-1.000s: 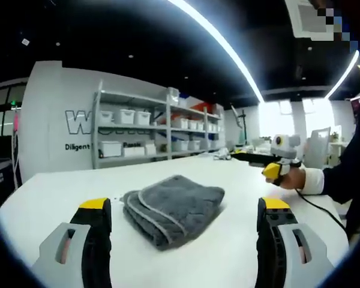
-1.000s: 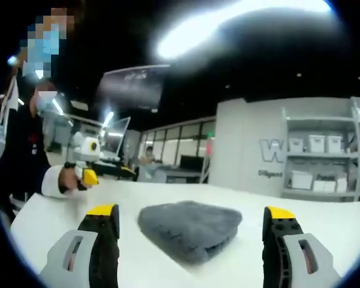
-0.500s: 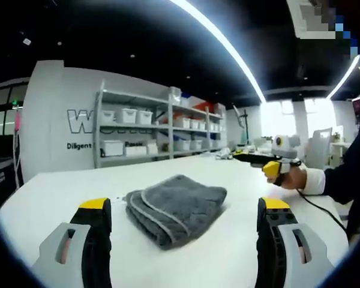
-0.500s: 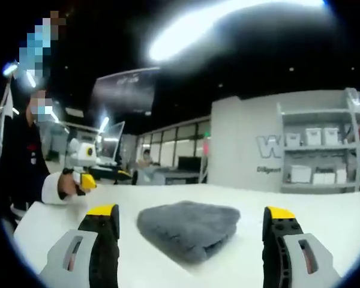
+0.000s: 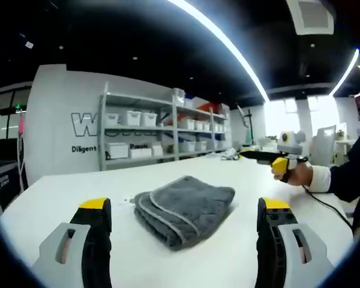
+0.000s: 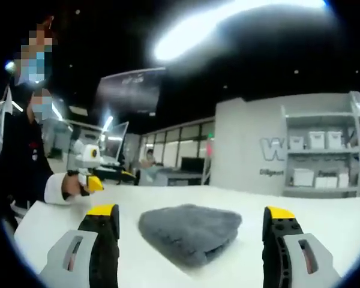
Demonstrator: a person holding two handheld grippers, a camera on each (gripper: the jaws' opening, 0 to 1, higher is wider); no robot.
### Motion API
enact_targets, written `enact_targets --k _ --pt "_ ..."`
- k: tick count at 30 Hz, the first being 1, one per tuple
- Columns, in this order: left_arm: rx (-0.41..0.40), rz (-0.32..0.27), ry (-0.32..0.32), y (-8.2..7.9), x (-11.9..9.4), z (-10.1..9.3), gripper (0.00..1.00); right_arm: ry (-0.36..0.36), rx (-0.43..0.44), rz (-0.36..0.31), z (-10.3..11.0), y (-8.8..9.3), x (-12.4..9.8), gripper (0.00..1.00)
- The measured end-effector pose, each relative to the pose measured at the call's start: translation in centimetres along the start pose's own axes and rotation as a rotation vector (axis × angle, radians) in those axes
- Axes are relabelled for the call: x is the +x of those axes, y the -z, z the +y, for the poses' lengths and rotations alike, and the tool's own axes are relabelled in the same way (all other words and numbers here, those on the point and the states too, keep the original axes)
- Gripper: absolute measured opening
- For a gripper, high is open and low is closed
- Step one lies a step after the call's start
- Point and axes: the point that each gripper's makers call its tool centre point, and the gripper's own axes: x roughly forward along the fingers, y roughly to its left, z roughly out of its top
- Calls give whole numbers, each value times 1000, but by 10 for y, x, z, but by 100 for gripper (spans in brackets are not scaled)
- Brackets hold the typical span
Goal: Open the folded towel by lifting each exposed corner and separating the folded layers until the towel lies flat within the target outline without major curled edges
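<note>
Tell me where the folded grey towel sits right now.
The folded grey towel lies on the white table, ahead of and between both open grippers' jaws in each view, with shelving behind.

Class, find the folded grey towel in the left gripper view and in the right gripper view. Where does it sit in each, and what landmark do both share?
Left gripper view: folded grey towel on the white table, centre, between the tongs.
Right gripper view: towel low centre, between the tongs.
Shared landmark: shelving with white bins.
</note>
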Motion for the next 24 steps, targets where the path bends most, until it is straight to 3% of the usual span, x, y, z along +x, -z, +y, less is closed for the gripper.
enact_targets --k 17,24 --pt "19 6 16 -1 3 -9 99 18 25 7 -20 -13 23 99" --pt "8 12 25 1 4 -11 99 19 -8 64 -32 -16 41 99"
